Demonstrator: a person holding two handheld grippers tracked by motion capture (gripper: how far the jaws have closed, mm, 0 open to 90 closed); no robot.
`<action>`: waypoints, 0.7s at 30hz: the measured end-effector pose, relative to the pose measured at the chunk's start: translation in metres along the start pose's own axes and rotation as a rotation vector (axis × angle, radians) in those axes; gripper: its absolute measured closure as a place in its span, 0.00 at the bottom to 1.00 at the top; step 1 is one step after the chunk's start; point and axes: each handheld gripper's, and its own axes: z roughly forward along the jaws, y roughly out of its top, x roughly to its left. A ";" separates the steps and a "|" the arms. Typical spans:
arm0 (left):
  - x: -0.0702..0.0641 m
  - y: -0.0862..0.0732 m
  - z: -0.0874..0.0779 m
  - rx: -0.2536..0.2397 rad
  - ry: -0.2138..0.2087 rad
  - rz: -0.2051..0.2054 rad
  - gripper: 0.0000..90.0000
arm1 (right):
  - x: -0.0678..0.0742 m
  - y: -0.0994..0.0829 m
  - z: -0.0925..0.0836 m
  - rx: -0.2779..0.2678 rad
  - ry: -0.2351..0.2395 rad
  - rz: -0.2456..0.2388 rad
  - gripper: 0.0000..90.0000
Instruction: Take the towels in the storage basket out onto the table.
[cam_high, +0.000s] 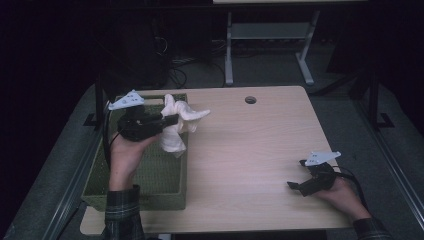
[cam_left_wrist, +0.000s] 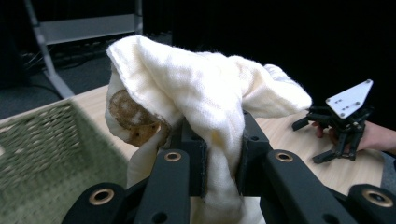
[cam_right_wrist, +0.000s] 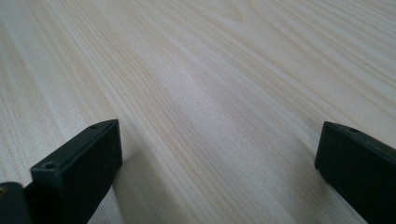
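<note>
The cloth (cam_high: 178, 125) was clamped in the left gripper (cam_high: 167, 120) over the basket (cam_high: 150, 172); it was best carried clear before release. The right gripper (cam_high: 300, 184) was held wide open, holding nothing.

1. The high view sits above the person's side and looks forward and down across the whole pale wood-grain counter (cam_high: 250, 145), far enough back to take in the dark floor beyond it.
2. The left gripper view rides on the left tongs (cam_left_wrist: 219, 154) and looks along their black jaws, right up against the cream crumpled cloth (cam_left_wrist: 196, 88), with the green woven basket (cam_left_wrist: 42, 144) low at its left.
3. That view faces across the counter and catches the right tongs (cam_left_wrist: 327, 140) farther off, which the high view also has (cam_high: 300, 185).
4. The right gripper view (cam_right_wrist: 215, 172) points down, very close on bare counter wood (cam_right_wrist: 210, 84).
</note>
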 end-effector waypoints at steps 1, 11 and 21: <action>-0.002 0.002 0.002 0.001 -0.006 0.005 0.85 | 0.000 0.000 0.000 0.000 0.000 -0.001 0.00; -0.023 0.009 0.033 0.013 -0.084 0.041 0.85 | 0.000 0.000 0.000 0.000 0.000 0.000 0.00; -0.043 0.012 0.065 0.040 -0.137 0.075 0.85 | 0.000 0.000 0.000 0.000 0.000 0.001 0.00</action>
